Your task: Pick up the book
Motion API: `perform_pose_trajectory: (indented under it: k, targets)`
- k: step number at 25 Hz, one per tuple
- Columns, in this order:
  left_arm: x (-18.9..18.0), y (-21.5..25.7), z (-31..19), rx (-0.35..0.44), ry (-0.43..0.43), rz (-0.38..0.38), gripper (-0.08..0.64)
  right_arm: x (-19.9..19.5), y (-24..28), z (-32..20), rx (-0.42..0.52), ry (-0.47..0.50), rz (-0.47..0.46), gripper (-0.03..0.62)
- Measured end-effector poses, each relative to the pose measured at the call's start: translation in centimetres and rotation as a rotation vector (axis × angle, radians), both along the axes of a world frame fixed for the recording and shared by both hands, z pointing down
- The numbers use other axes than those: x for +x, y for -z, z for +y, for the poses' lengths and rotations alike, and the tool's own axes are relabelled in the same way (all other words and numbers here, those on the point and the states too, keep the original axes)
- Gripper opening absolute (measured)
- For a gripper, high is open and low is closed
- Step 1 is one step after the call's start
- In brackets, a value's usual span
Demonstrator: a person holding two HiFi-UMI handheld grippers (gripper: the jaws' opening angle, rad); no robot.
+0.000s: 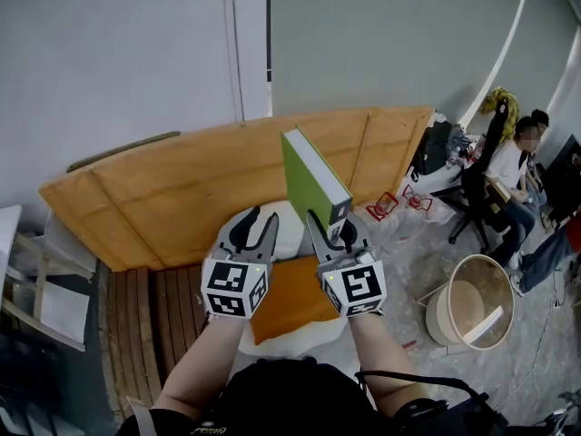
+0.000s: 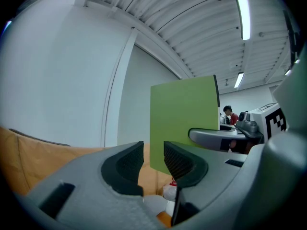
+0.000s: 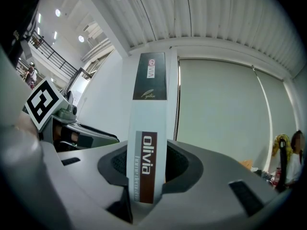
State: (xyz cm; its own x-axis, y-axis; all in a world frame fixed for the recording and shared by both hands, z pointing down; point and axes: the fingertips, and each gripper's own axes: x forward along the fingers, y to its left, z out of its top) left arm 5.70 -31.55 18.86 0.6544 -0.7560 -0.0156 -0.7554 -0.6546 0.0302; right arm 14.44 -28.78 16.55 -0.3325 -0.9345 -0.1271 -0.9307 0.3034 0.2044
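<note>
1. Left tool and right tool side by side, slim gap; book upright in right tool walls off that side.
2. Ahead: slanted wooden board against the wall, no way through.
3. Right: tub and chair stand well apart.
4. Overhead open.

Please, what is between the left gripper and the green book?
Nothing, only air. In the head view the left gripper stands beside the book, apart from it; the right gripper grips it.

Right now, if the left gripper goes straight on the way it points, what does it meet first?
Likely the leaning wooden board ahead of the left gripper. The green book close on its right may touch first; depth is unclear.
</note>
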Motion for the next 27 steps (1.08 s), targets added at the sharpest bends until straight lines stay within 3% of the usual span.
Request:
perform_pose_trajectory:
  k: [27]
  targets:
    - [-0.3, -1.5, -1.5, -0.029, -0.003, -0.007, 0.137, -0.3, -1.1, -1.6, -0.021, -0.001, -0.001, 0.123]
